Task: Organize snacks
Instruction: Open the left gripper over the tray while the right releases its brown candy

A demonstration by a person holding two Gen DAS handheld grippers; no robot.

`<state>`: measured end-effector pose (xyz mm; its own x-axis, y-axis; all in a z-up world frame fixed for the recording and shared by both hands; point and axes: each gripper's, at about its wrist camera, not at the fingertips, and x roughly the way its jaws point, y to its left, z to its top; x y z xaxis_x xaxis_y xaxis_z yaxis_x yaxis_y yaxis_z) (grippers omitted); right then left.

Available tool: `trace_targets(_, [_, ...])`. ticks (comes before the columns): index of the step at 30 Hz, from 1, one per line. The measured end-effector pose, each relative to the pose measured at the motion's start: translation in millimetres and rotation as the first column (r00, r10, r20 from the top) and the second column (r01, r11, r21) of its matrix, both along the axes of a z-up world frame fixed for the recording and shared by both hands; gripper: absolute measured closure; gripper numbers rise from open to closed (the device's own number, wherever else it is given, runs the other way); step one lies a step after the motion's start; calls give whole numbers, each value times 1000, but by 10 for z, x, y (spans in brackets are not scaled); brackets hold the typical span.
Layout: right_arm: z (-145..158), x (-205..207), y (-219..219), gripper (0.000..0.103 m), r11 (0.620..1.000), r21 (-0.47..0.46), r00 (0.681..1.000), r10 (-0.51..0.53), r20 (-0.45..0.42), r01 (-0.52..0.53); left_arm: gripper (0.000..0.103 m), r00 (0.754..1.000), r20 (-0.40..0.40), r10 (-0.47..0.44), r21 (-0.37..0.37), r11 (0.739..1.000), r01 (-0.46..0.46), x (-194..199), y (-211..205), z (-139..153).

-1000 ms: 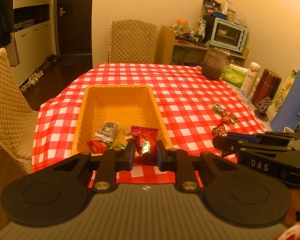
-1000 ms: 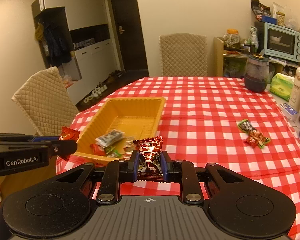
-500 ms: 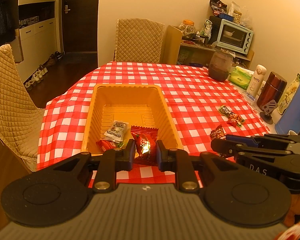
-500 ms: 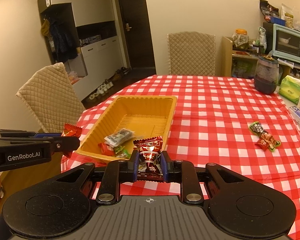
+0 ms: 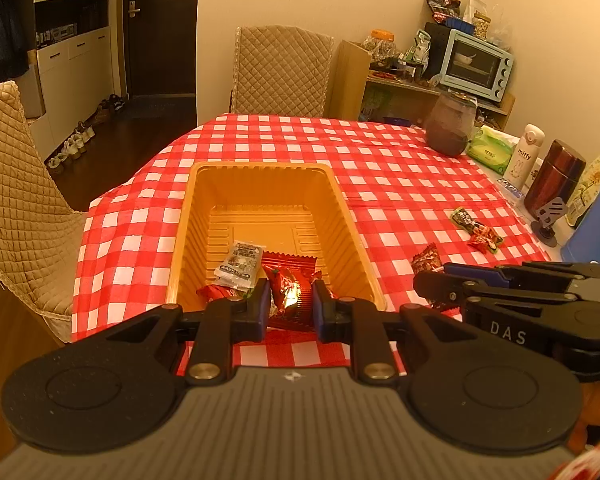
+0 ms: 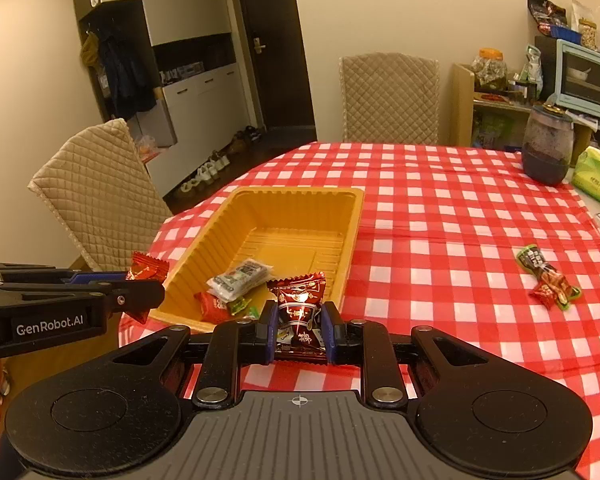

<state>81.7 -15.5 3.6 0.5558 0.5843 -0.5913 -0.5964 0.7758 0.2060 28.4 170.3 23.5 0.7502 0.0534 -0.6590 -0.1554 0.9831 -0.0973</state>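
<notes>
My table (image 6: 440,208) is covered by a red-and-white checked cloth (image 5: 380,168) that hangs over the near edge. A yellow tray (image 5: 204,216) sits directly on the cloth toward my left; small packets lie at its near end. To my right, a few wrapped snacks (image 6: 548,280) lie loose on the cloth, clustered and touching, well apart from the tray. At the far right edge stands a dark jar (image 6: 546,152), with a green tissue pack (image 6: 596,178) just beside it. Further along that edge I note a white bottle (image 5: 524,156), a brown flask (image 5: 554,178) and a blue jug (image 5: 598,216).
</notes>
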Motion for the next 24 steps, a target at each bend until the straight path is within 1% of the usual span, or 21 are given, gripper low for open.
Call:
trace_targets(10, [-136,356,221,80,1000,-7,1000,6,-25,-6,83,999,-34,-11,2,1000,11,355,150,-155])
trace_targets(18, [-259,674,303,80,1000,6,998,-17,-55,17,83,997,-70,-28,5,1000,28,640,256,-339])
trace_targets(24, [-335,823,327,80,999,13,997,-28,-70,29,83,995,-86,-42,8,999,43,856,261,-447])
